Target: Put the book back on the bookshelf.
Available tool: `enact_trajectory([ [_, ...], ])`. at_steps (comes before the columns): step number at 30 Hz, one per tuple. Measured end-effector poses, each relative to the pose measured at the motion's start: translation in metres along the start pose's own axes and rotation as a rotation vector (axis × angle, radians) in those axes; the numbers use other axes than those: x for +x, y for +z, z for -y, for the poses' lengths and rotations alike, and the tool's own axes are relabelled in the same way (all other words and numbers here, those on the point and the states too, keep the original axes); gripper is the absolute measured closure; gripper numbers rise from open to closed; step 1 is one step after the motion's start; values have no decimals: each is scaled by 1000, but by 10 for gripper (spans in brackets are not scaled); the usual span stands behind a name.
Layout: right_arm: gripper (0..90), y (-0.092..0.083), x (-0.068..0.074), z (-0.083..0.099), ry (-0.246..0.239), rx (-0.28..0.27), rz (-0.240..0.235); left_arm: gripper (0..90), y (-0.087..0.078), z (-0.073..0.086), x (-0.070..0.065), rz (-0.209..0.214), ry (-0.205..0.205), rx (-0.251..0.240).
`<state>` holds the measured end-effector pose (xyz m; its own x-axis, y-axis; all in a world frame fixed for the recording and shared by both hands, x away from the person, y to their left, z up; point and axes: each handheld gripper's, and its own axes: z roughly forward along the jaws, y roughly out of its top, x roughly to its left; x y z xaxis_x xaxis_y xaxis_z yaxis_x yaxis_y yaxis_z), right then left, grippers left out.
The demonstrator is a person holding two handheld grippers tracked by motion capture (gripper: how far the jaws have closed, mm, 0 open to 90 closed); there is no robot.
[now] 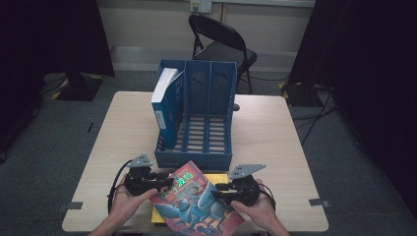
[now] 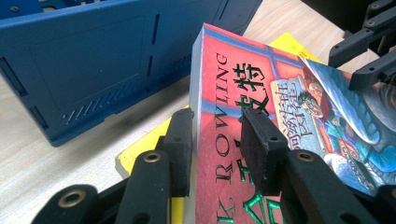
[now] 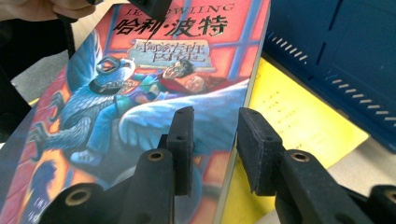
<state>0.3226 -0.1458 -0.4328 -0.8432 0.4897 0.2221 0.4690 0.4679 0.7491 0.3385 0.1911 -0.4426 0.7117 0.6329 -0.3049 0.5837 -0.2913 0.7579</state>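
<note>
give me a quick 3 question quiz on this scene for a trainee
1. True or false: both grippers clamp the red book.
2. What lies under it? A) yellow book B) blue folder C) nothing
3. Which slot of the blue rack holds the blue book?

Key: 1. True: left gripper at the spine, right gripper at the opposite edge. 2. A, the yellow book. 3. The left one.

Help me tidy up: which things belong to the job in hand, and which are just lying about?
In the job: red book, held by left gripper and right gripper; blue file rack.
Lying about: yellow book underneath, folding chair, book in the rack.
</note>
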Motion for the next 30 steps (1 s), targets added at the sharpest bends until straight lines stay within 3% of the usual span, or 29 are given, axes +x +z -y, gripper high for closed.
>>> enact_trajectory([
  [5,624,2,-3,-1,6,-6,-14,646,0,0,0,1,-3,2],
  [10,561,14,-1,-14,-32,-2,-1,636,-3,1,0,-5,-22,3],
  [13,566,24,-4,-23,-41,-4,5,564,-11,4,1,-25,-58,23],
  [17,572,28,-7,-25,-27,-1,-5,549,-30,15,2,-56,-48,23],
  [22,576,28,-9,-24,-20,-4,-13,509,-46,30,0,-45,-56,23],
  [25,577,29,-11,-23,-7,-9,-24,473,-54,35,-8,-89,-26,30],
  [30,578,30,-12,-24,-6,-11,-27,409,-51,42,-13,-48,-18,28],
])
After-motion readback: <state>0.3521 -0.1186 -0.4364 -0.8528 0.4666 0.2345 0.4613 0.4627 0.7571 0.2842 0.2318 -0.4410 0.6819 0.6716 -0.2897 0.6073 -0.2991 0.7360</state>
